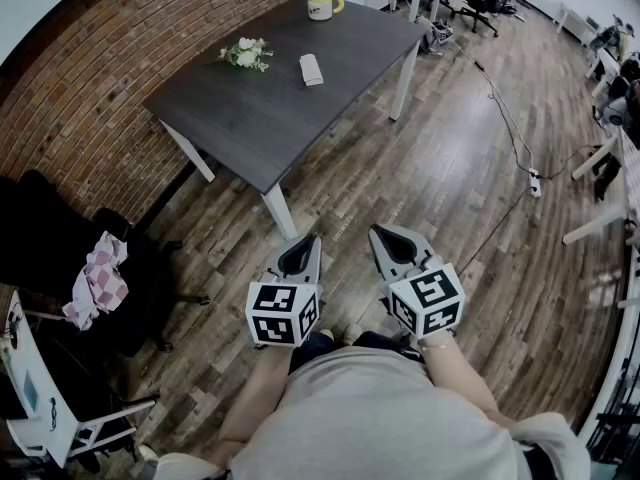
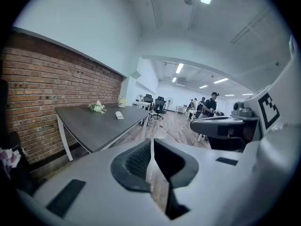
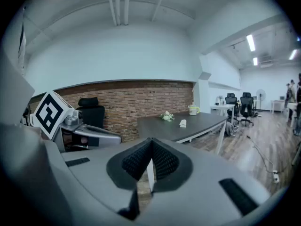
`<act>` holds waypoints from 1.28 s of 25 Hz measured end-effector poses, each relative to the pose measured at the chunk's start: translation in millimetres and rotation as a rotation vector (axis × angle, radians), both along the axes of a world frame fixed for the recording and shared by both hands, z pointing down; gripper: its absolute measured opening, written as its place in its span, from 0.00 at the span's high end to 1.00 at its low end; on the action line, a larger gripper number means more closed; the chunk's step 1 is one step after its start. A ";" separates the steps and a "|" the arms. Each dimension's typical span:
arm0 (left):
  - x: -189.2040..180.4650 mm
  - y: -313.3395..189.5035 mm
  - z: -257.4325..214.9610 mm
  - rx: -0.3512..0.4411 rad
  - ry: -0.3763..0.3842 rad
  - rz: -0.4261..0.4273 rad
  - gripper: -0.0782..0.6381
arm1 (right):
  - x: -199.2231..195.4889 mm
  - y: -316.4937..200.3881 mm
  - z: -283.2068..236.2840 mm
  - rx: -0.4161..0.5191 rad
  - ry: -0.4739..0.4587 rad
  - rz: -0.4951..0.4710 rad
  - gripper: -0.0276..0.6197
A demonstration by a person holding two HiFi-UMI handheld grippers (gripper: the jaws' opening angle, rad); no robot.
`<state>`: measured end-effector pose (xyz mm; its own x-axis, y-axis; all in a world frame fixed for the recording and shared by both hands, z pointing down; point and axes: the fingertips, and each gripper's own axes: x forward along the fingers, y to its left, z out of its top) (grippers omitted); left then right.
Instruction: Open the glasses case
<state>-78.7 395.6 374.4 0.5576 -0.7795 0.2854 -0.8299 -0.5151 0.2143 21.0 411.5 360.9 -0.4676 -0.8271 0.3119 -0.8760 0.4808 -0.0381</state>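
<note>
A white glasses case (image 1: 311, 69) lies shut on the dark table (image 1: 280, 108), far ahead of both grippers. It shows small in the left gripper view as the glasses case (image 2: 119, 115) and in the right gripper view as the glasses case (image 3: 183, 123). My left gripper (image 1: 314, 238) and my right gripper (image 1: 375, 231) hang side by side over the wooden floor, well short of the table. The jaws of each are shut with nothing between them. In their own views, the left gripper (image 2: 151, 141) and the right gripper (image 3: 152, 143) point toward the table.
On the table stand a small bunch of white flowers (image 1: 245, 53) and a mug (image 1: 320, 5). A black office chair with a checked cloth (image 1: 100, 273) stands at the left by the brick wall. A power strip and cable (image 1: 533, 182) lie on the floor at the right. People stand far off (image 2: 209, 105).
</note>
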 end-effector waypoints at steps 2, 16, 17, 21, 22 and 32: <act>-0.7 0.7 1.8 0.002 -0.010 -0.009 0.84 | 6.5 -0.3 1.6 -0.002 -0.001 0.009 0.96; 9.0 5.1 0.3 0.004 0.004 -0.002 0.84 | 15.2 7.1 -2.1 0.028 -0.062 -0.043 0.95; 9.5 3.4 -2.3 0.011 0.003 -0.010 0.84 | 18.2 7.0 -5.2 0.036 -0.071 -0.044 0.95; 12.4 -3.7 -8.7 0.030 0.008 -0.041 0.84 | 32.6 6.3 -7.4 0.048 -0.078 -0.035 0.93; 14.2 -3.5 -8.0 0.030 0.009 -0.043 0.84 | 35.9 7.7 -6.0 0.050 -0.080 -0.033 0.93; 30.8 -1.4 4.6 -0.004 -0.003 -0.039 0.84 | 50.7 -0.5 7.8 0.019 -0.076 -0.018 0.81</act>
